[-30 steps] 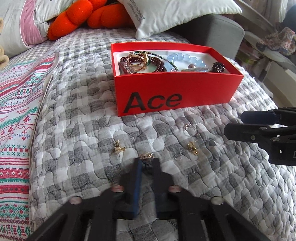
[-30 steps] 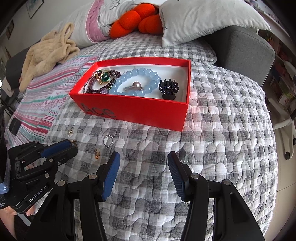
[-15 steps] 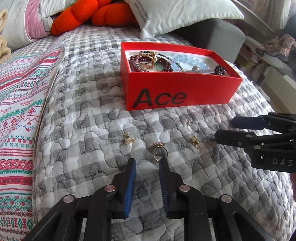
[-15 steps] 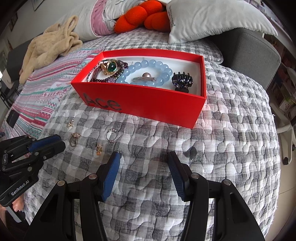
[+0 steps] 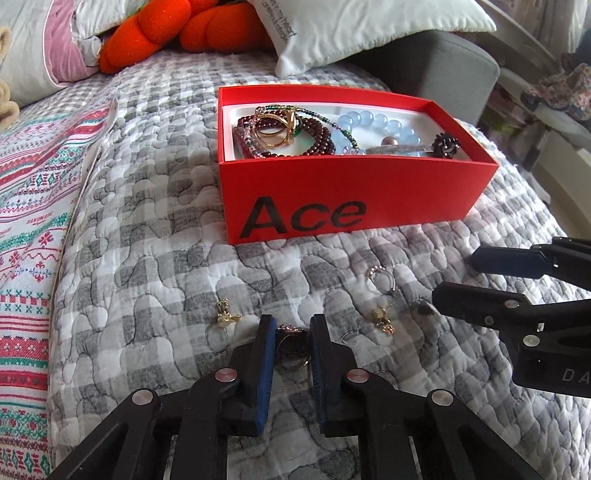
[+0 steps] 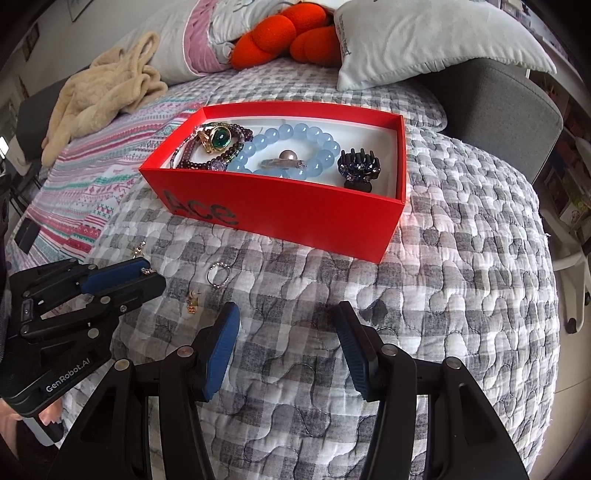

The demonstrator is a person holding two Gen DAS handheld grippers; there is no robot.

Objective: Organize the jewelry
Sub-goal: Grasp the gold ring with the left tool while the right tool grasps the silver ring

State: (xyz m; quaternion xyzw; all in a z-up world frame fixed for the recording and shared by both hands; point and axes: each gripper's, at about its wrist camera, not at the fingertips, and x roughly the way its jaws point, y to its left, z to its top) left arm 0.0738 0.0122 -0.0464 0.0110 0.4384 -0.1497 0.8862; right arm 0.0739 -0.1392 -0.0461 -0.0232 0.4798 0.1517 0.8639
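Note:
The red "Ace" box (image 5: 351, 184) on the checked quilt holds a blue bead bracelet (image 6: 295, 147), dark red beads, a gold ring with a green stone (image 6: 218, 138) and a dark hair claw (image 6: 358, 168). In front of it lie a gold earring (image 5: 225, 315), a second gold earring (image 5: 382, 320) and a silver beaded ring (image 5: 380, 278). My left gripper (image 5: 291, 325) is closing on a dark ring (image 5: 291, 347), which fills the gap between its blue pads. My right gripper (image 6: 288, 314) hovers open over bare quilt, to the right of these pieces.
A striped blanket (image 5: 33, 192) covers the bed's left side. Pillows and an orange plush (image 6: 288, 33) lie behind the box, with a beige garment (image 6: 103, 88) at the far left. A grey bed end (image 6: 509, 99) and the bed's edge are on the right.
The left jaws were shut a second ago, then opened short of the ring. They now straddle the ring and have narrowed onto it. The right gripper has stayed open in place.

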